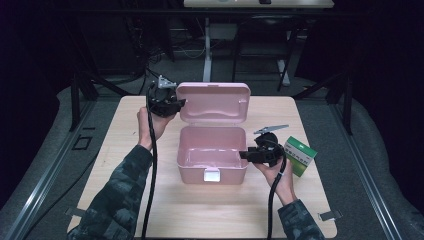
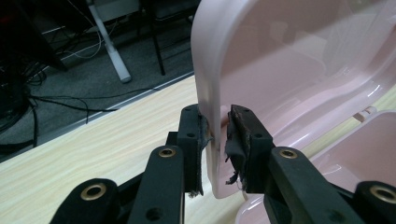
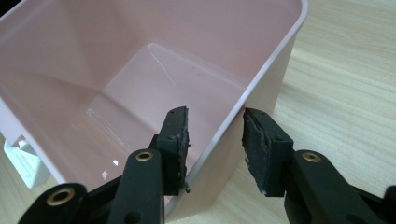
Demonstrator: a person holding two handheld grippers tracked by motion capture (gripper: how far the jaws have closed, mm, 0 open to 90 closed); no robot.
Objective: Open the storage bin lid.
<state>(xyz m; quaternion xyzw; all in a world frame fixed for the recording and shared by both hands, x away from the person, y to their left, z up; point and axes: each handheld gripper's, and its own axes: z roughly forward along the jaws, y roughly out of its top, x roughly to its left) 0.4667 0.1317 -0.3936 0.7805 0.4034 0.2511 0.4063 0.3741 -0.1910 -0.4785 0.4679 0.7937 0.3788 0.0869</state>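
Observation:
An open pink plastic box stands mid-table with its lid raised upright behind it. My left gripper is shut on the lid's left edge; in the left gripper view the lid is pinched between the two pads of that gripper. My right gripper is at the box's right wall. In the right gripper view this gripper is open and straddles the wall of the box, one jaw inside and one outside. The box is empty inside.
A green and white carton lies on the wooden table just right of my right hand. A white latch sits on the box's front. Dark frames and table legs stand beyond the far edge.

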